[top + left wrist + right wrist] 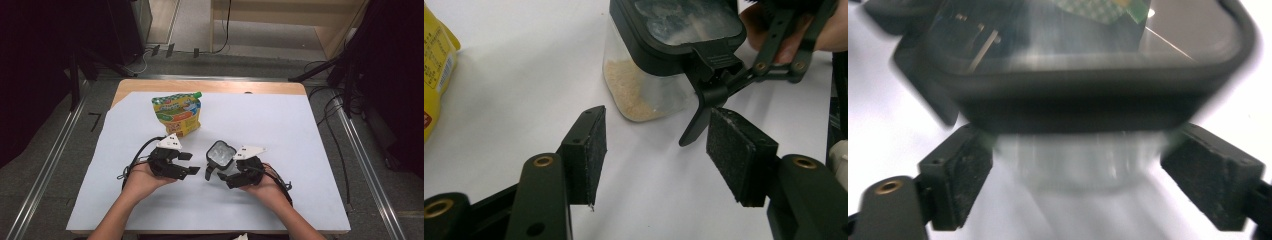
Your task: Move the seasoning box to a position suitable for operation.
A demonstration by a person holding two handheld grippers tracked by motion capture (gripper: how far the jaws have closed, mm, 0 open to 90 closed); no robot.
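A clear container (220, 154) with a black lid stands on the white sheet near the table's front; pale grains lie at its bottom (634, 95). My right gripper (215, 173) reaches in from its right side. Its pads flank the clear wall (1083, 165) just under the lid, and the container looks blurred against them, so I read the jaws as open around it. One of its fingers (701, 107) hangs beside the container. My left gripper (194, 163) stands open to the left of the container, with nothing between its pads (589, 150).
A yellow pouch (177, 114) with a green cap stands behind the grippers, left of centre, and its edge (434, 65) appears in the left gripper view. A white sheet (285, 130) covers the wooden table (210, 86). Dark stands and cables surround the table.
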